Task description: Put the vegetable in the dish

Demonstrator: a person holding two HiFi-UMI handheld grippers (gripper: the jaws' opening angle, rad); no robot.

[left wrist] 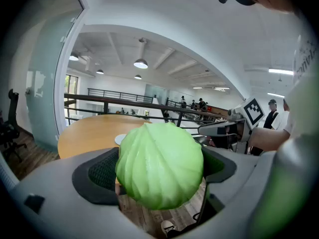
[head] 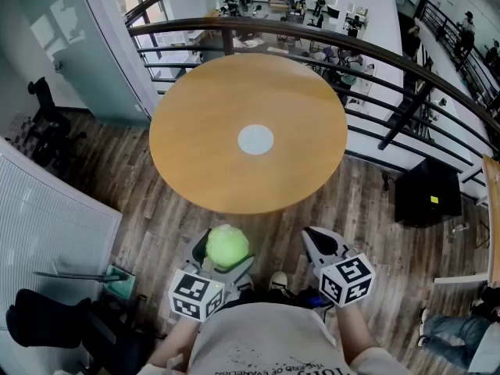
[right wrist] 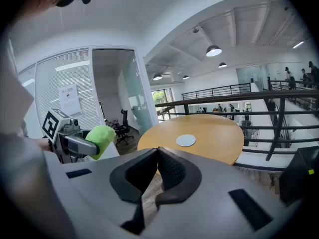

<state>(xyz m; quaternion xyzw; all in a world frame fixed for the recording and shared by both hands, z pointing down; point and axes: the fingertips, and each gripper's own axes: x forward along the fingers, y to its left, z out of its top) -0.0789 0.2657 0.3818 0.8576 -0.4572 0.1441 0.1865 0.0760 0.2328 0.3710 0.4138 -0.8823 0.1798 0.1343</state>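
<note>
A pale green cabbage (head: 227, 246) sits between the jaws of my left gripper (head: 226, 250), which is shut on it and held close to the person's body, short of the table. The left gripper view has the cabbage (left wrist: 160, 164) filling the gap between both black pads. My right gripper (head: 315, 242) is shut with nothing in it, level with the left one; its pads meet at the tips (right wrist: 155, 152). A small white dish (head: 255, 139) lies flat at the middle of the round wooden table (head: 195, 147). From the right gripper view I see the cabbage (right wrist: 101, 137) and the dish (right wrist: 186, 140).
A curved dark railing (head: 328, 41) runs behind and to the right of the table. A black box (head: 426, 192) stands on the wood floor at the right. An office chair (head: 48, 123) and glass partition are at the left. The person's shoe (head: 278, 281) shows below.
</note>
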